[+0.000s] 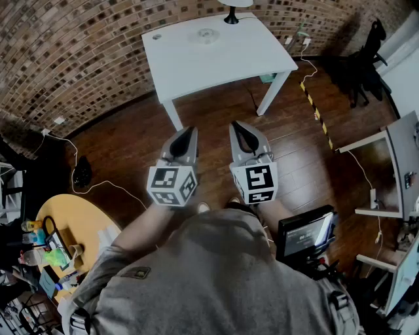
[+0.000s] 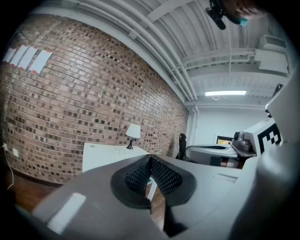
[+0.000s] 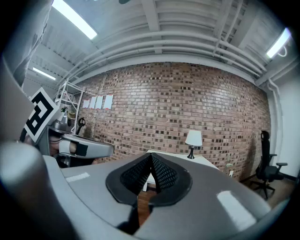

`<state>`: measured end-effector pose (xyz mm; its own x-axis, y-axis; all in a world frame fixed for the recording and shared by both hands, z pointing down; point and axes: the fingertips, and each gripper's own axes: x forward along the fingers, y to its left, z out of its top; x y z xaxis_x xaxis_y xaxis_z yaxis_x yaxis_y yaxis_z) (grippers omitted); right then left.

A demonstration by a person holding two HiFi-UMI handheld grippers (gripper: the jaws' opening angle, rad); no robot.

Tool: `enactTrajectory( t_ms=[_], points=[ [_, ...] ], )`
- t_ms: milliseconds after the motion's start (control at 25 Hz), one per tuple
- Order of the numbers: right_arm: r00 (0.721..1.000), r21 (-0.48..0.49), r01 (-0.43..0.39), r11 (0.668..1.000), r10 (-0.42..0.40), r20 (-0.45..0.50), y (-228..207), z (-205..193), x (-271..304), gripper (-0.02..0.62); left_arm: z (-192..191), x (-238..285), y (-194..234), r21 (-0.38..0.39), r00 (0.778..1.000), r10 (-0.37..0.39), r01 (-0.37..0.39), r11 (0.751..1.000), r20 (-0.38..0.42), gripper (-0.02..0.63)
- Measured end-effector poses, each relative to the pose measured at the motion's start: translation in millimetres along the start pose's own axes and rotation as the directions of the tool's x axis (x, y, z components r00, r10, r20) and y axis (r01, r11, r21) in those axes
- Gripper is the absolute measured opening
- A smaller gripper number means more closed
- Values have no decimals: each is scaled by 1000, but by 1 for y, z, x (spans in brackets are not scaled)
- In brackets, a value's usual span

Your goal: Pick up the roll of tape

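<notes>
A: Where is the roll of tape?

B: It seems to be the pale ring (image 1: 208, 34) on the white table (image 1: 196, 69), near the far edge, at twelve o'clock from the person. The lamp (image 1: 231, 14) stands just beside it, at about one o'clock.

A: And the grippers?

B: The left gripper (image 1: 188, 133) and the right gripper (image 1: 238, 127) are side by side in front of the person's body, over the wooden floor (image 1: 131, 150), well apart from the table. The jaws of both are pressed together with nothing between them.

A: So which step is this?

B: Probably the very beginning, the approach; the tape is not yet touched.

A: What does the next move need?

B: The person should walk toward twelve o'clock, open one gripper wide enough for the ring's wall, and come down carefully, because the lamp is close.
</notes>
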<state>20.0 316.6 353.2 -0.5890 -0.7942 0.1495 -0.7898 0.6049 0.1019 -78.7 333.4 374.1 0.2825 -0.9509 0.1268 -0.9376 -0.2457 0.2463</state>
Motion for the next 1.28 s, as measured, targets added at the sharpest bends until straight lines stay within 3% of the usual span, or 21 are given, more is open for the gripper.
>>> enactTrajectory(
  t_ms=[440, 840, 1280],
  points=[
    [1000, -7, -13, 1000, 13, 21, -27, 4, 46, 14, 14, 46, 22, 16, 1000, 15, -15, 1000, 1, 2],
    [997, 14, -59, 998, 58, 55, -114, 17, 104, 14, 36, 147, 13, 36, 998, 57, -57, 998, 4, 2],
    [997, 36, -78, 996, 78, 3, -199, -8, 137, 14, 27, 230, -10, 23, 995, 87, -86, 996, -43, 2]
  ],
)
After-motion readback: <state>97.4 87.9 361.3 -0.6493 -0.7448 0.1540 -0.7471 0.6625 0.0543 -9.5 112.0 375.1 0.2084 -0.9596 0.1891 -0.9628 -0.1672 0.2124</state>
